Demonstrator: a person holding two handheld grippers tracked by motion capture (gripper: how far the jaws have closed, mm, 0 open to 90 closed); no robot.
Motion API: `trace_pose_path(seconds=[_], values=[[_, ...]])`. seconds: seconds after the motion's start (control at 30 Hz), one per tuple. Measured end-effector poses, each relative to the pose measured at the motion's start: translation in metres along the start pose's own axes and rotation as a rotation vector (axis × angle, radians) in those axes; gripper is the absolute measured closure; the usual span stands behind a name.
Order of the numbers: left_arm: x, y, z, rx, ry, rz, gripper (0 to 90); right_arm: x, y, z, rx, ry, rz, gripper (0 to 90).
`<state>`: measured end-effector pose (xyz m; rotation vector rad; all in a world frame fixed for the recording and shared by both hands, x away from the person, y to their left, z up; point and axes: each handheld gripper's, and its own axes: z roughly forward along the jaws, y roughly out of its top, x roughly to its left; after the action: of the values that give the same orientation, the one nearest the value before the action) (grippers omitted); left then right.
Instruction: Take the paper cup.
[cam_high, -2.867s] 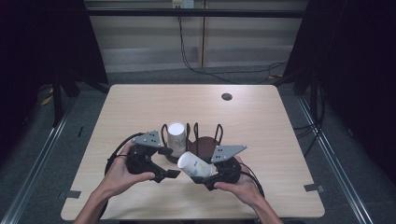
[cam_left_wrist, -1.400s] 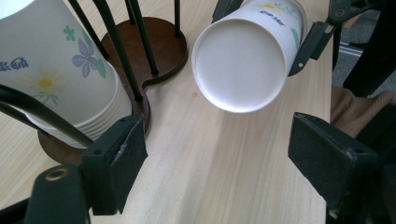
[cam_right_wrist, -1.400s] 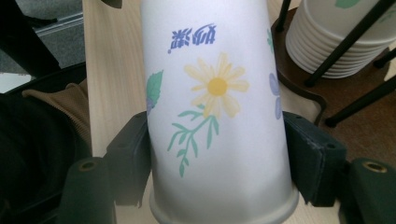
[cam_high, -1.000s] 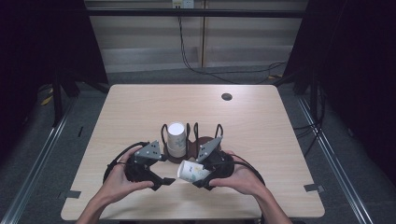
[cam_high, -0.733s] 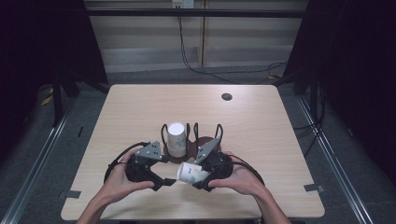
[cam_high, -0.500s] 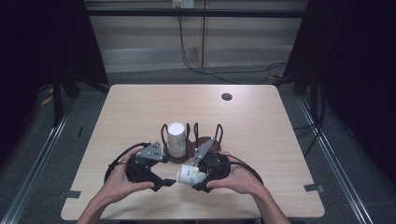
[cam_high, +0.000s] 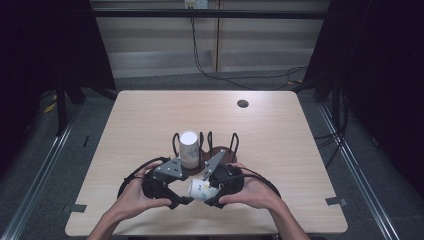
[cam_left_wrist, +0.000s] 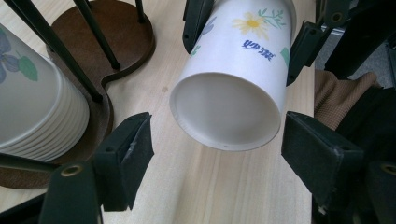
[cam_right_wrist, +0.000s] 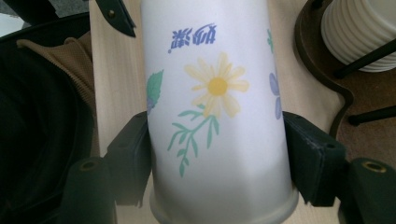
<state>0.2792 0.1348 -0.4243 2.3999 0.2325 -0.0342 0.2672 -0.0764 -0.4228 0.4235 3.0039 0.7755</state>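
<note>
Light wooden table (cam_high: 150, 115) on grey floor (cam_high: 65, 150) (dark surroundings).

- The paper cup (cam_left_wrist: 232, 74) carries two blue Chinese characters, which look like 妙洁, printed on its white side just under a yellow daisy; in the left gripper view they stand upright.
- In the right gripper view the same two blue characters on the paper cup (cam_right_wrist: 217, 107) appear upside down, above the daisy.
- In the high view the cup's (cam_high: 199, 189) print is too small to read.
- The stack of cups (cam_left_wrist: 35, 102) shows flower and leaf prints but no writing.
</note>
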Motion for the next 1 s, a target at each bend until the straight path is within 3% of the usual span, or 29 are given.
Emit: trace_pose_path(seconds=[0.27,0.57,0.67,0.77,1.0], values=[[-0.002,0.001,0.003,0.012,-0.011,0.006,28.4,0.002,0.001,0.006,0.021,0.005,-0.007,31.3],[0.0,-0.001,0.004,0.028,-0.017,0.01,26.3,0.004,0.004,0.008,0.013,0.004,-0.019,31.5],[-0.001,0.0,0.006,0.031,-0.035,0.016,27.1,0.004,0.005,0.007,0.008,0.008,-0.029,31.5],[-0.003,0.003,0.008,0.032,-0.06,0.028,33.5,0.004,0.004,0.006,0.003,0.016,-0.028,31.5],[-0.005,0.006,0.012,0.027,-0.08,0.031,31.3,0.006,0.003,0.005,0.008,0.031,-0.037,31.8]])
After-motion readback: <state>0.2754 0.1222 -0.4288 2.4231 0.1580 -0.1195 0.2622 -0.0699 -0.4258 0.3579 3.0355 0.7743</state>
